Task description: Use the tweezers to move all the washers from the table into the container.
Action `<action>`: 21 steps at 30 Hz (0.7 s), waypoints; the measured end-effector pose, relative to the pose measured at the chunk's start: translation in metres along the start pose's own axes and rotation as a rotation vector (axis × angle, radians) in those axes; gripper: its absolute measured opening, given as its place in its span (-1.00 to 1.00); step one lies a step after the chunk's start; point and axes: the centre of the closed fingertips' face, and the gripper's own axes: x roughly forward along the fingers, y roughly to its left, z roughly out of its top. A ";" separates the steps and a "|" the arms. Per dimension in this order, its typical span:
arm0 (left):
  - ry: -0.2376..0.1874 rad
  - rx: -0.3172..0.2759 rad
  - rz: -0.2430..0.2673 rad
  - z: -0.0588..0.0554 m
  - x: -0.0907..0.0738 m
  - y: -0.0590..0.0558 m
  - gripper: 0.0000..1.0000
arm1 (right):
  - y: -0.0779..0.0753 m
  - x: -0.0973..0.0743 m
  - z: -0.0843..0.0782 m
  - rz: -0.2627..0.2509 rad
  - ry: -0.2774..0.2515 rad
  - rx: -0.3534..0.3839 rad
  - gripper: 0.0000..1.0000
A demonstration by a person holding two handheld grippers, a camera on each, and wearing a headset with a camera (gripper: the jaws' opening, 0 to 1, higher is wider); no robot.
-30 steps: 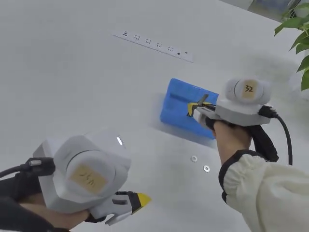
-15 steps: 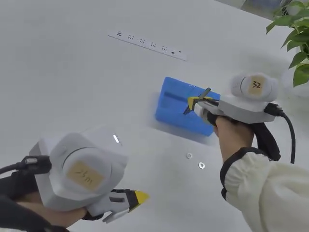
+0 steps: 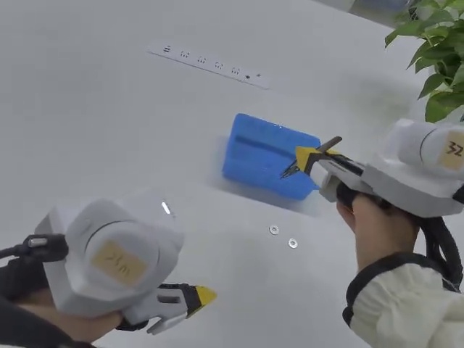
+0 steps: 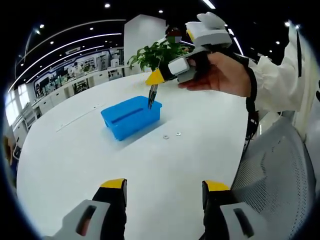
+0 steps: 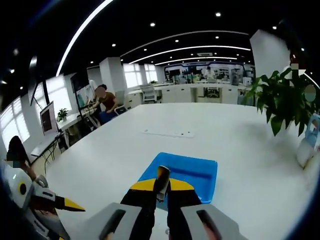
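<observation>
Tweezers over the blue box, two washers on the table

Head view: the right gripper point(image 3: 308, 161) is clamped on slim dark metal tweezers point(image 3: 291, 170), their long axis slanting down-left, tips over the rectangular blue plastic container point(image 3: 254, 148). Two small flat metal washers point(image 3: 274, 230) lie close together on the smooth white table point(image 3: 109, 130) just in front of it — the left gripper point(image 3: 185, 308) hovers low, holding nothing. Left gripper view: its yellow-tipped jaws stand apart. Right gripper view: the tweezers point ahead at the container.
</observation>
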 end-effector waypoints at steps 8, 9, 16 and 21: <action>0.002 0.003 0.003 -0.001 0.001 0.001 0.22 | -0.005 -0.002 -0.049 -0.019 0.108 -0.021 -0.93; 0.002 0.001 0.005 -0.002 0.001 0.002 0.22 | -0.006 -0.001 -0.055 -0.023 0.121 -0.019 -0.93; 0.001 -0.002 0.002 -0.002 0.001 0.001 0.22 | -0.011 0.007 -0.076 -0.024 0.182 -0.019 -0.93; 0.001 -0.010 0.004 -0.003 0.001 0.002 0.22 | -0.011 0.010 -0.079 -0.028 0.189 -0.022 -0.92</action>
